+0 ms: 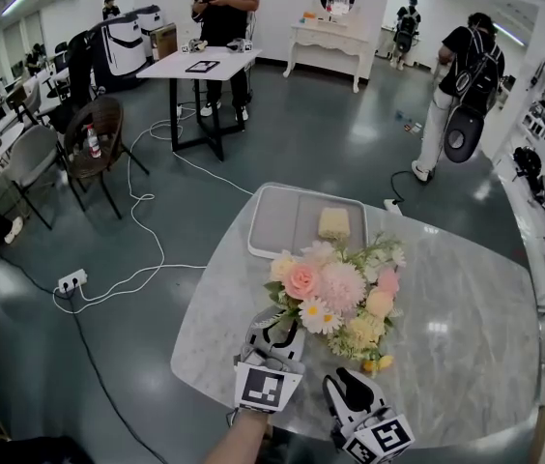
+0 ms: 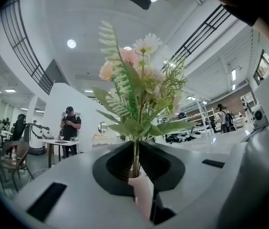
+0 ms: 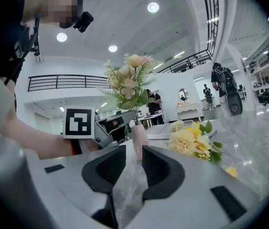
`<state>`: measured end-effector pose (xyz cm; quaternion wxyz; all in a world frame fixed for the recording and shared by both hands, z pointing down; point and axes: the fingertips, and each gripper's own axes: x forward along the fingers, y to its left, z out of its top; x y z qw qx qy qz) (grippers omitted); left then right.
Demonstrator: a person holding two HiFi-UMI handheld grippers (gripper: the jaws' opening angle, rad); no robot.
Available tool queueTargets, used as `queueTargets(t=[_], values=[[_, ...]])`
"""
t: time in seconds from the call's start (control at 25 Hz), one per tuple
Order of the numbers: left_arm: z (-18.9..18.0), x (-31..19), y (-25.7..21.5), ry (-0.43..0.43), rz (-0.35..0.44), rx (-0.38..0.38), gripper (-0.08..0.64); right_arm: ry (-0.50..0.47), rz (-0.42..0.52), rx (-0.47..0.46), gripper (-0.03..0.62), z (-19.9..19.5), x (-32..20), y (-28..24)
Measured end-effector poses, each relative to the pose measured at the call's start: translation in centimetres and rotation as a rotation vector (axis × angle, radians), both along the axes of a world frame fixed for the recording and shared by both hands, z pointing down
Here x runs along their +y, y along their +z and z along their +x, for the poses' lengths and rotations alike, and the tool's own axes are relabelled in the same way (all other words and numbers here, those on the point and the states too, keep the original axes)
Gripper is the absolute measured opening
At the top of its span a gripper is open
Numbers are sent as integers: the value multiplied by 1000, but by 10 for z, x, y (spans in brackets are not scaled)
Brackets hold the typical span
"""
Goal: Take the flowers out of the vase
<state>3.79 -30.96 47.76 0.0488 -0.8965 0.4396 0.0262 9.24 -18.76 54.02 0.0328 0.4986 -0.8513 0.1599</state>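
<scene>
A bunch of pink, white and yellow artificial flowers [image 1: 335, 293] stands on the round marble table [image 1: 466, 346], hiding the vase in the head view. In the left gripper view the green stems [image 2: 135, 159] rise from a pale pink vase [image 2: 141, 192], and my left gripper [image 2: 135, 149] is shut on the stems just above the vase mouth. It reaches the bunch from the near left [image 1: 277, 322]. My right gripper [image 3: 133, 151] is open and holds nothing, with the vase [image 3: 138, 140] just beyond its tips. Some yellow flowers [image 3: 191, 142] lie on the table to the vase's right.
A grey tray [image 1: 282, 216] with a pale yellow block [image 1: 333, 223] sits at the table's far side. Beyond the table are a white cable [image 1: 147, 240] on the floor, chairs [image 1: 94, 143], a white table [image 1: 210, 64] and several people.
</scene>
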Motion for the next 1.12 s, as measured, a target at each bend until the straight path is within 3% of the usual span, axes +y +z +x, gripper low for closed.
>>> queueTargets(t=[1.12], values=[[-21,-8,-51,-11,5,70,37,-12,67,-3,101,-12,-15,-43]])
